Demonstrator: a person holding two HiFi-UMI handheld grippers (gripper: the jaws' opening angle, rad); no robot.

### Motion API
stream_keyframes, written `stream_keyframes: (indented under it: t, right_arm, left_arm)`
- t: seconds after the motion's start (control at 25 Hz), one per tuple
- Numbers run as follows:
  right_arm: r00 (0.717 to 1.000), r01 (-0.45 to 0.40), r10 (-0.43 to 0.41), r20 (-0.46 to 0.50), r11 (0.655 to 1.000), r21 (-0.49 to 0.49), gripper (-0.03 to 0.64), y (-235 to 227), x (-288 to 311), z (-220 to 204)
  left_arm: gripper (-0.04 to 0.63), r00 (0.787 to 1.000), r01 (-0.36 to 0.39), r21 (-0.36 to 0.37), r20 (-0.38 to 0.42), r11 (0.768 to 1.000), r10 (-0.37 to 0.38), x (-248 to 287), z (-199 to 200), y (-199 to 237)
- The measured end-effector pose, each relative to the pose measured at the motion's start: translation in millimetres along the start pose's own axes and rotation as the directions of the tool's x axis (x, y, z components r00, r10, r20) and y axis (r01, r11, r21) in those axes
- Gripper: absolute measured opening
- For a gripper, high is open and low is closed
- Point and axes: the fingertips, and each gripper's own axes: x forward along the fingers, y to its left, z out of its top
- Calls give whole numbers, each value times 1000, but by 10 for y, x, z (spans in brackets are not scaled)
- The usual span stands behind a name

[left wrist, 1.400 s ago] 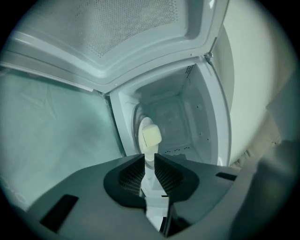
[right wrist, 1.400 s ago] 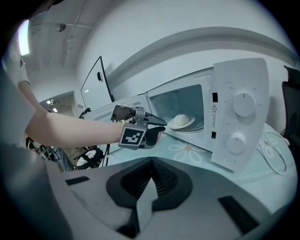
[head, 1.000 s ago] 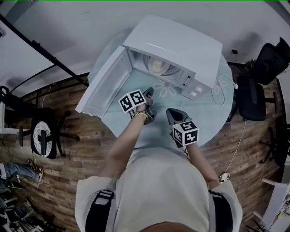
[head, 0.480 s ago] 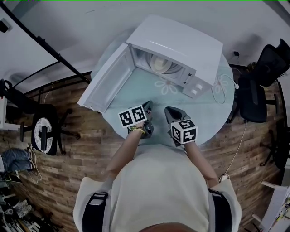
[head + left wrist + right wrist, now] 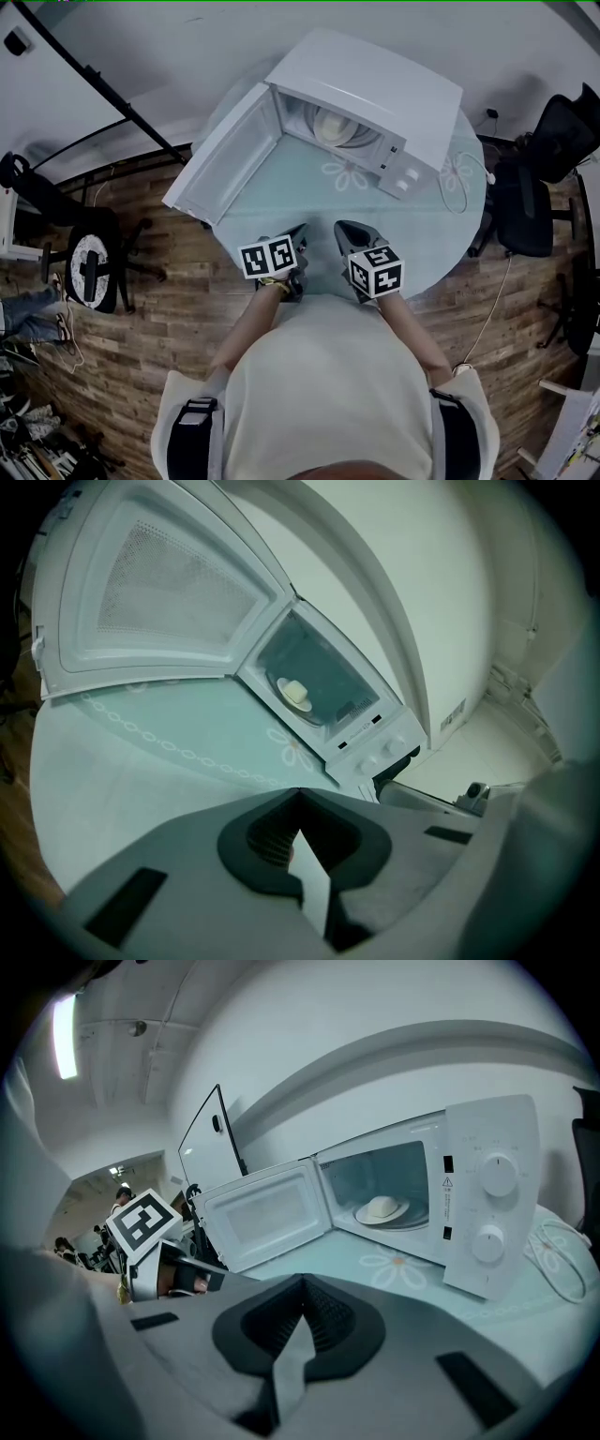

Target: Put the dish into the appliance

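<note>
The white microwave [image 5: 375, 89] stands at the back of the round table with its door [image 5: 225, 159] swung wide open to the left. A pale dish [image 5: 333, 127] with something cream-coloured on it sits inside on the turntable; it also shows in the left gripper view as the dish [image 5: 295, 693] and in the right gripper view as the dish [image 5: 382, 1209]. My left gripper [image 5: 298, 232] and right gripper [image 5: 342, 228] hang side by side near the table's front edge, well short of the microwave. Both are shut with nothing between the jaws, as the left gripper [image 5: 298, 794] and the right gripper [image 5: 302, 1283] show close up.
The table [image 5: 441, 234] has a pale teal cloth with flower prints. A white cable [image 5: 459, 178] lies coiled to the right of the microwave. A black office chair [image 5: 525, 206] stands to the right and a black stool [image 5: 89, 272] to the left, both on the wooden floor.
Both grippers have drawn back from the microwave towards the table's front edge, the left one the farther. The dish stays inside and the door stays open.
</note>
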Motion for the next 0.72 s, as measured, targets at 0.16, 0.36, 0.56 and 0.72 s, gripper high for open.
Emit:
stream_keyframes:
  t: [0.16, 0.36, 0.56, 0.72]
  right_arm:
    - [1000, -8, 8, 0, 1000, -1, 6, 32, -32, -19]
    - [1000, -8, 9, -15, 1000, 15, 6, 25, -59, -90]
    - [1000, -15, 16, -25, 1000, 21, 6, 66, -101, -155]
    - [1000, -18, 19, -25, 1000, 22, 6, 87, -126, -181]
  left_arm:
    - [9, 1000, -12, 4, 8, 1000, 12, -77, -34, 6]
    - [9, 1000, -21, 1, 11, 1000, 21, -108, -60, 9]
    - [9, 1000, -23, -4, 12, 1000, 23, -145, -80, -9]
    - [9, 1000, -17, -5, 13, 1000, 17, -164, -98, -47]
